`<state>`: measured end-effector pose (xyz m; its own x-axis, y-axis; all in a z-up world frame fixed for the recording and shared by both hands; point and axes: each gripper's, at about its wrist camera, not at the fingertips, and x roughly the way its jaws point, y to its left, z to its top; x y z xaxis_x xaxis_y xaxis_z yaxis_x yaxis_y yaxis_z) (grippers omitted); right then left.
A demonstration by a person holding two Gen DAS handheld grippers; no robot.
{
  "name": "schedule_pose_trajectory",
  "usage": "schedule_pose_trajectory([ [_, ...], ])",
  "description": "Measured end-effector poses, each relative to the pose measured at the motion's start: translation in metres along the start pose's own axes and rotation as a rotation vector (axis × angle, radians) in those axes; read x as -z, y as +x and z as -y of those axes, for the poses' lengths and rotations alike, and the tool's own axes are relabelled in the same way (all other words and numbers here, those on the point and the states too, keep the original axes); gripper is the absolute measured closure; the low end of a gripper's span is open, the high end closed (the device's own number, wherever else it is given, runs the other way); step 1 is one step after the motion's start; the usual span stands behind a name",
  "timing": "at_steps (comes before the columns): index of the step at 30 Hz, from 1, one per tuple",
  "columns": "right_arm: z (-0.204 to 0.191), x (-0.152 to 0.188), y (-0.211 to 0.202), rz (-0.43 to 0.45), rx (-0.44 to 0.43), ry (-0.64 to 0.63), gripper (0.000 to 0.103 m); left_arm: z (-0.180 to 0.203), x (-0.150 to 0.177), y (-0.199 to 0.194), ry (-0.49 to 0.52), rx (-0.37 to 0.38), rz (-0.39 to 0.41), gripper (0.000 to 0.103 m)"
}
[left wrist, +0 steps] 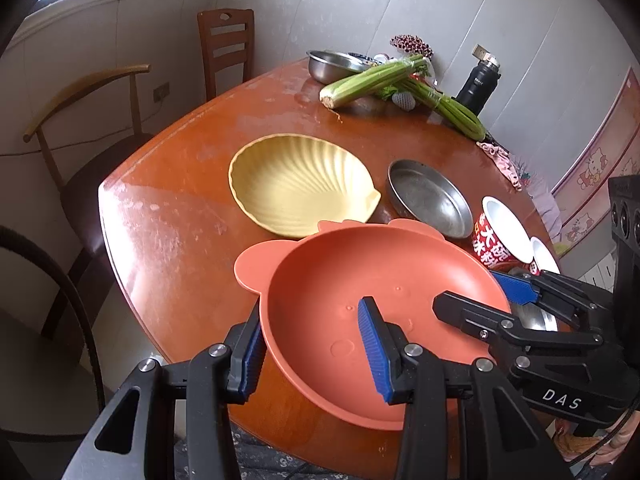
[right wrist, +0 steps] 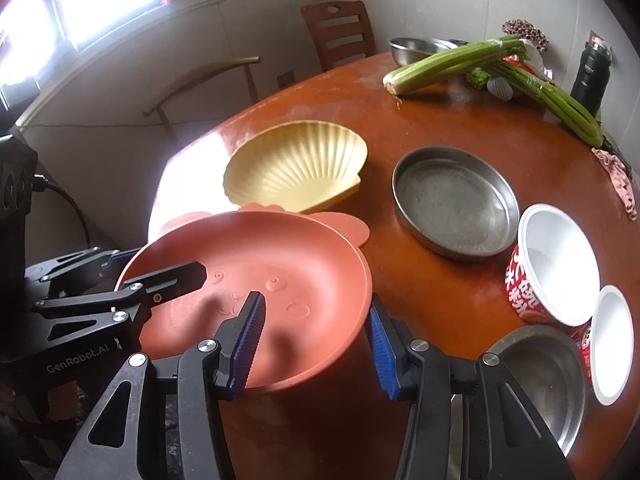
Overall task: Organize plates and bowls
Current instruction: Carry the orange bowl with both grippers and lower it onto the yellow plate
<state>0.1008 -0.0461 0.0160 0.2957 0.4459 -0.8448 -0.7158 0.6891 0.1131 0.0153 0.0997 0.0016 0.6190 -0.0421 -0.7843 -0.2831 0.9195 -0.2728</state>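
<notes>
An orange bear-eared plate (left wrist: 360,280) (right wrist: 256,272) is held above the table's near edge. My left gripper (left wrist: 316,356) straddles its left rim, one finger outside and one inside; the jaws stand wide, so the grip is unclear. My right gripper (right wrist: 316,340) straddles its right rim the same way and shows in the left wrist view (left wrist: 480,296). A yellow shell-shaped dish (left wrist: 300,184) (right wrist: 296,164) lies just beyond. A shallow steel pan (left wrist: 430,198) (right wrist: 454,202) sits to its right.
Two red-and-white paper bowls (right wrist: 556,264) (right wrist: 612,344) and a steel bowl (right wrist: 548,376) sit at the right. Celery (right wrist: 452,60), a steel bowl (left wrist: 332,64), a black flask (left wrist: 478,82) and a pink cloth (right wrist: 618,180) lie at the back. Chairs (left wrist: 226,48) stand left.
</notes>
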Motion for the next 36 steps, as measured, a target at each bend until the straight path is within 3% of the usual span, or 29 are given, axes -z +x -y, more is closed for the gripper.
schedule_pose_trajectory([
  [16, -0.018, -0.077, 0.019, 0.048, 0.012, -0.040, 0.050, -0.031, -0.057, -0.001, -0.025, -0.032, 0.120, 0.059],
  [27, -0.015, -0.118, 0.064, 0.015, 0.037, -0.022, 0.050, -0.053, -0.085, 0.038, -0.042, -0.051, 0.089, 0.059],
  [36, -0.008, -0.126, 0.101, -0.045, 0.049, -0.011, 0.050, -0.062, -0.089, 0.066, -0.052, -0.057, 0.045, 0.060],
])
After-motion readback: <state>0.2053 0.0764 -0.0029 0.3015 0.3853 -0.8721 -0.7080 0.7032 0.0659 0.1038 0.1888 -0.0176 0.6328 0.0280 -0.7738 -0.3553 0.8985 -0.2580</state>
